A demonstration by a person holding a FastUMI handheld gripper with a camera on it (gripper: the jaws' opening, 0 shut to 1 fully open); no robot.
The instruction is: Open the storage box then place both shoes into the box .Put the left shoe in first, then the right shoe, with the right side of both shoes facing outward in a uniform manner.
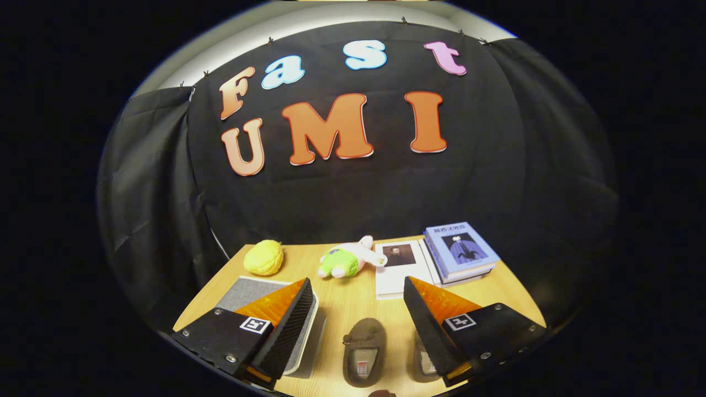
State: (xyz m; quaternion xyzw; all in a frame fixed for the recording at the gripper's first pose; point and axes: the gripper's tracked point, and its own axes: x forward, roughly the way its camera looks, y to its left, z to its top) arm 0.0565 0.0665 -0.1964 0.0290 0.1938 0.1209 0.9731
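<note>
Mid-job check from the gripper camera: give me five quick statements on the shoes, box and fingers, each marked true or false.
1. The gripper is open and holds nothing. True.
2. One brown shoe lies on the table between the fingers. True.
3. The grey storage box stands open. False: its lid lies flat, closed, behind the left finger.
4. Both shoes are already in the box. False: the second shoe also rests on the table, partly behind the right finger.
5. A blue book tops the stack beyond the right finger. True.
</note>
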